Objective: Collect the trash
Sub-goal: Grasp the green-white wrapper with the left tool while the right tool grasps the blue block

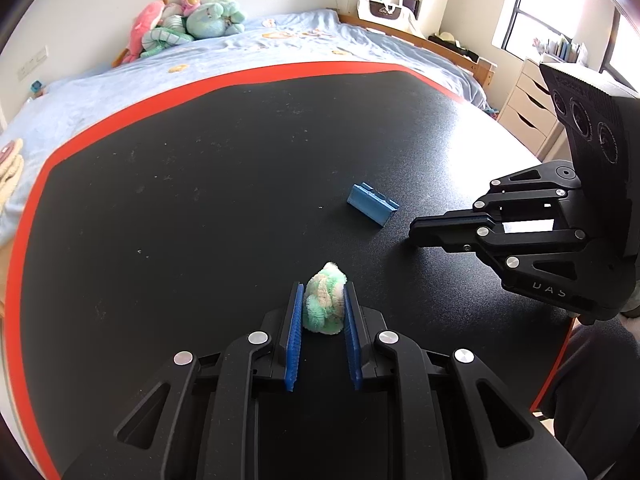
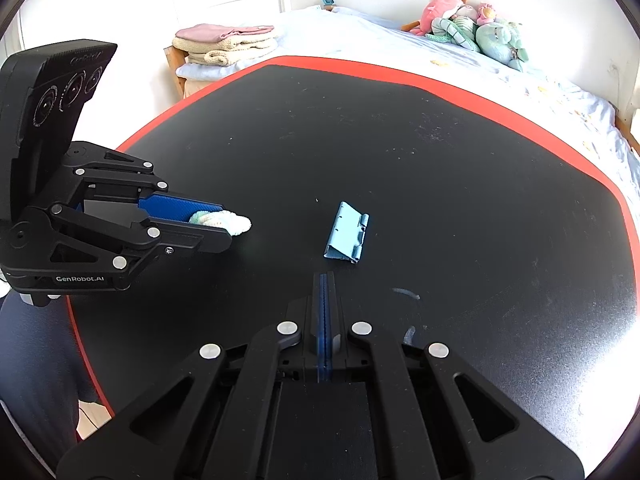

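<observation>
**Left tongs clamp fuzzy wad on black worktop**

The left tongs (image 1: 322, 300) gripped a crumpled green-and-cream chenille wad (image 1: 325, 303) between their blue pads (image 1: 295, 320), the wad poking out past the fingertips and resting low against the black, red-edged worktop (image 1: 180, 200). In the right wrist view the same wad (image 2: 224, 221) showed at nine o'clock, held by the left tongs (image 2: 228, 226). The right tongs (image 2: 325, 280) were closed with nothing between them, their pads pressed flat together. A small folded light-blue piece of packaging (image 2: 347, 237) lay loose on the worktop at twelve o'clock just beyond the right tongs, well apart from the wad. Behind the worktop stood a bed (image 1: 280, 44) with a pile of plush toys (image 1: 184, 24) at eleven o'clock.
</observation>
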### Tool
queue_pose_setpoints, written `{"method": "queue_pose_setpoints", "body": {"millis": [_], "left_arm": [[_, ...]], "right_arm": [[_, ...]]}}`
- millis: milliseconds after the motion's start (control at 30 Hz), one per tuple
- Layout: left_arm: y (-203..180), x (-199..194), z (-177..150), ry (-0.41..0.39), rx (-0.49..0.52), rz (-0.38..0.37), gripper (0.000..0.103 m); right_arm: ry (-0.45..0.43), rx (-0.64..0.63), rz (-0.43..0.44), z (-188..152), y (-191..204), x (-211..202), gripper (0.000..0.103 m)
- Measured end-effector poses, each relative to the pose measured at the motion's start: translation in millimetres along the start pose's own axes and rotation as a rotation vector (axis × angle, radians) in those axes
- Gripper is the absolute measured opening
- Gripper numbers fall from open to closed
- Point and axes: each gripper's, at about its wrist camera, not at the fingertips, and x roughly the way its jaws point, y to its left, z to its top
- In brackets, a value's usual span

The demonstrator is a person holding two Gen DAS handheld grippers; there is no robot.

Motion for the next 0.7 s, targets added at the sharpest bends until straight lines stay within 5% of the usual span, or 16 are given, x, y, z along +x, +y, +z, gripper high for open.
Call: {"method": "queue_pose_setpoints", "body": {"millis": [233, 300, 333, 467, 700], "left_arm": [[-0.8, -3.8, 0.1, -0.005, 0.006, 0.000, 0.019], [-0.3, -5.2, 0.2, -0.006, 0.007, 0.003, 0.019], [0.3, -5.9, 0.0, -0.007, 0.006, 0.005, 0.019], [1.9, -6.7, -0.7, -0.005, 0.001, 0.009, 0.019], [3.9, -7.6, -1.3, -0.002, -0.003, 0.011, 0.019]], "right_arm": [[-0.012, 0.024, -0.024, 3.7, -4.5, -2.4, 0.004], [-0.018, 0.042, -0.036, 5.8, -7.4, -1.4, 0.040], [-0.031, 0.050, -0.036, 6.1, -7.9, -2.1, 0.068], [-0.040, 0.058, -0.058, 10.4, -7.0, 3.0, 0.087], [-0.030, 0.047, -0.093, 20.4, -4.0, 13.6, 0.086]]}}
